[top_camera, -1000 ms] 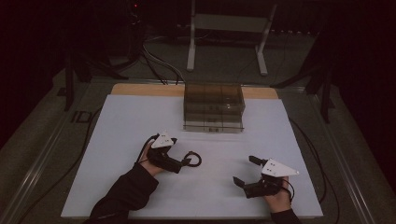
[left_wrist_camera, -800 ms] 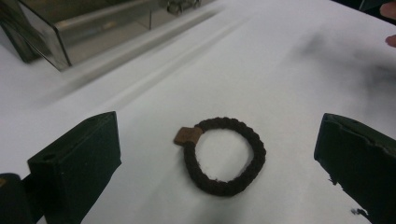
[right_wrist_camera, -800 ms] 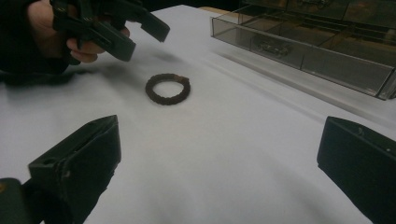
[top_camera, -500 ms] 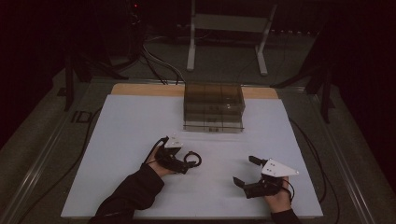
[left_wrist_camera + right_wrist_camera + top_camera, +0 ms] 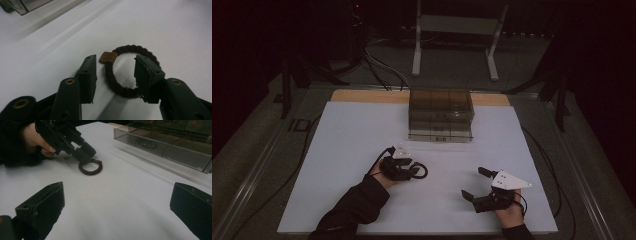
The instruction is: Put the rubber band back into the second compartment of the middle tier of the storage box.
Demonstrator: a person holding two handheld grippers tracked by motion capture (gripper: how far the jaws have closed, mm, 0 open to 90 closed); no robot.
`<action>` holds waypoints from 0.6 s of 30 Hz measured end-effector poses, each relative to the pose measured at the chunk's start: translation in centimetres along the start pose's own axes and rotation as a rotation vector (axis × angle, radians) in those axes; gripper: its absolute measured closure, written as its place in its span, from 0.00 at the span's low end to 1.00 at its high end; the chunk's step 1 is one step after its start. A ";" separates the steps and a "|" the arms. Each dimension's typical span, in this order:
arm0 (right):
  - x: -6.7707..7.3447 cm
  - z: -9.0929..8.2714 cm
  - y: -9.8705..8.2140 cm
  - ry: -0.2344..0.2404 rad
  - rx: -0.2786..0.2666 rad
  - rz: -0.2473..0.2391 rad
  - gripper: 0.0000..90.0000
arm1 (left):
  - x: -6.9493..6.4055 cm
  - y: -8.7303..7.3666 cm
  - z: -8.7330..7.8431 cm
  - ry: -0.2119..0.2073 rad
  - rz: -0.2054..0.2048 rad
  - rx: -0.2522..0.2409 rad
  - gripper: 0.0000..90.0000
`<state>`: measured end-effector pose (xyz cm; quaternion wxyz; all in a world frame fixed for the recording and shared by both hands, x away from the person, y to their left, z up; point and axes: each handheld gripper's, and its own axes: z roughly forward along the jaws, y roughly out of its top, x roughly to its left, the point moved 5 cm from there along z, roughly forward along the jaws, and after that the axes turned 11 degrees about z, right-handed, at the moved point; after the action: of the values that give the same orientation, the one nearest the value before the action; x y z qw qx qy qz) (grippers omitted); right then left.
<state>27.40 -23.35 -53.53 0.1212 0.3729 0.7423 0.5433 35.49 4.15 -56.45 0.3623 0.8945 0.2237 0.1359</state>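
Observation:
A dark brown hair tie (image 5: 111,77) with a small tan tag lies flat on the white mat (image 5: 362,130), left of centre. My left gripper (image 5: 115,60) points down at the hair tie (image 5: 421,171). Its jaws have just been closing. One jaw stands outside the band's near side and the other over the ring's inside, so that stretch of band lies between them with a gap on each side. In the right gripper view, the left gripper (image 5: 87,157) tips onto the hair tie (image 5: 90,171). My right gripper (image 5: 473,182) rests near the mat's front right, open and empty.
A clear smoky organizer box (image 5: 441,116) with several compartments stands at the back middle of the mat. It also shows as the organizer box (image 5: 162,142) in the right gripper view. A white metal stand (image 5: 452,25) is on the floor beyond the table. Cables run along both table sides.
The left gripper has tipped and shifted slightly over the hair tie, and its jaws have narrowed around one side of the band. The right gripper has stayed put.

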 end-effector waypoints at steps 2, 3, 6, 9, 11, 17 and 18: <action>0.0 0.0 0.0 0.001 0.002 0.004 0.00 | 0.0 0.0 0.2 0.008 -0.001 0.011 0.67; 0.0 0.0 0.0 0.003 0.003 0.006 0.00 | 0.1 -0.1 0.2 0.011 0.002 0.018 0.69; 0.0 0.0 0.0 0.002 0.000 0.000 0.00 | 0.1 0.0 0.3 0.020 0.010 0.027 0.75; 0.0 0.0 0.0 0.003 0.003 0.002 0.00 | 0.2 0.0 0.3 0.037 0.017 0.037 0.82; 0.0 0.0 0.0 0.001 0.000 -0.001 0.00 | 0.1 0.0 0.3 0.034 0.034 0.041 0.85; 0.0 0.0 0.0 0.001 0.002 -0.001 0.00 | -0.2 0.1 0.4 0.040 0.051 0.048 0.93; 0.0 0.0 0.0 0.001 0.003 0.000 0.00 | -0.2 0.1 0.4 0.037 0.046 0.046 0.93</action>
<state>27.39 -23.35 -53.55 0.1204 0.3727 0.7433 0.5423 35.49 3.76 -56.65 0.3341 0.9049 0.2129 0.1557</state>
